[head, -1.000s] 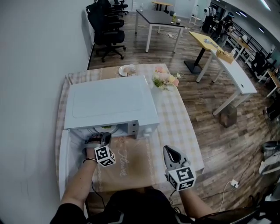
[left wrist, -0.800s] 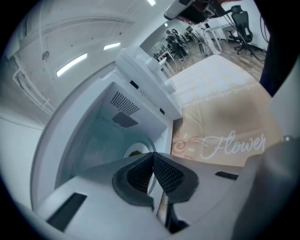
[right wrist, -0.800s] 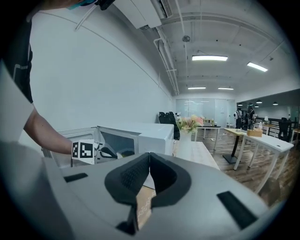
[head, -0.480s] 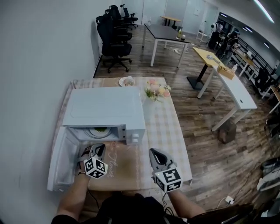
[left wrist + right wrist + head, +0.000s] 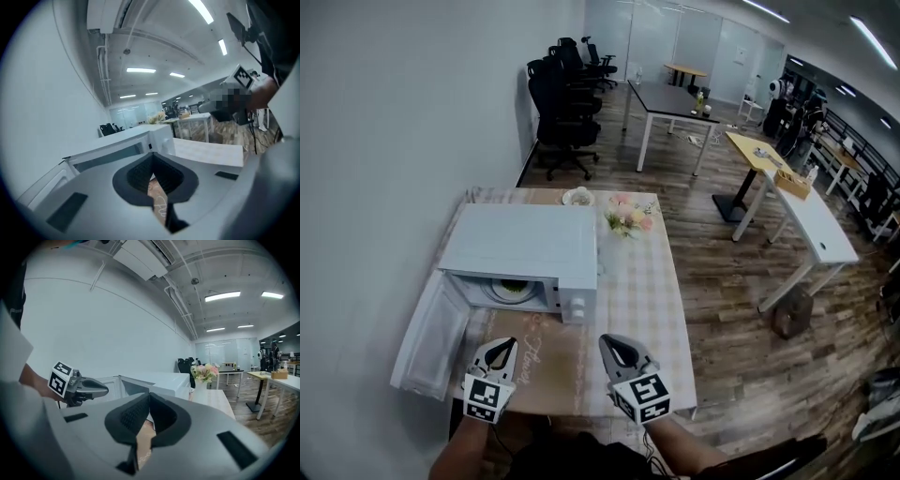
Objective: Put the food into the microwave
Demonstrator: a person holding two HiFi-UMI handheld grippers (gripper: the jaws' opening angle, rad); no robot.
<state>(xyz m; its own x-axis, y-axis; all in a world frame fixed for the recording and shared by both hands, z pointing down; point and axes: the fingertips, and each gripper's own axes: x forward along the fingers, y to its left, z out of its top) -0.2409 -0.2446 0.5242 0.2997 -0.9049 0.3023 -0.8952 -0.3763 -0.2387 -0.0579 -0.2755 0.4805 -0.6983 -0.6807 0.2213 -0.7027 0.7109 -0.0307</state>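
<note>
Food is in neither claw: nearest, around 6 o'clock in the head view, the left claw (image 5: 501, 345) and right claw (image 5: 611, 340) both hover closed and empty above the worktop (image 5: 647, 300). At 8 o'clock the microwave door (image 5: 422, 342) hangs wide open; a careless sweep could knock it, and a hard shove shut could jolt the microwave (image 5: 525, 246). Inside its cavity, the food (image 5: 516, 285) looks like pale greenish pieces on a white plate (image 5: 494, 292), too small to identify.

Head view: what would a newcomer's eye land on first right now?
The white microwave on the checked table, its door swung wide open to the left with a plate of food inside. Nearer, the left gripper and right gripper hover shut and empty.
</note>
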